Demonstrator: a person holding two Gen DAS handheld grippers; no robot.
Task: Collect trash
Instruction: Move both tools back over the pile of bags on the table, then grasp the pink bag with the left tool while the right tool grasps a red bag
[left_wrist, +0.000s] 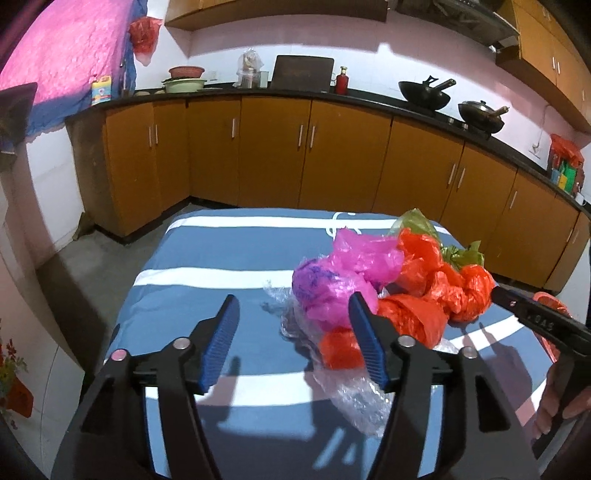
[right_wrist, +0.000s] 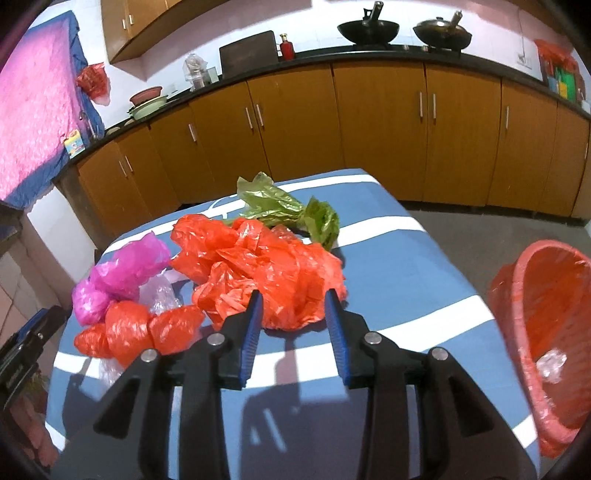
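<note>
A heap of crumpled plastic bags lies on a blue and white striped table (left_wrist: 221, 258): pink bags (left_wrist: 332, 280), red bags (left_wrist: 424, 280), a green bag (left_wrist: 417, 221) and clear film (left_wrist: 354, 402). My left gripper (left_wrist: 293, 306) is open and empty, just short of the pink bags. In the right wrist view my right gripper (right_wrist: 295, 299) is open, its fingertips at the near edge of the big red bag (right_wrist: 266, 266). Pink bags (right_wrist: 122, 277), small red bags (right_wrist: 136, 332) and the green bag (right_wrist: 288, 210) lie around it. A red basket (right_wrist: 554, 332) stands at the right.
The basket holds a bit of clear plastic (right_wrist: 552, 363). Orange kitchen cabinets (left_wrist: 277, 155) under a black counter with woks (left_wrist: 424, 94) run behind the table. Grey floor (left_wrist: 92, 266) surrounds the table. The right gripper (left_wrist: 539, 321) shows at the left view's right edge.
</note>
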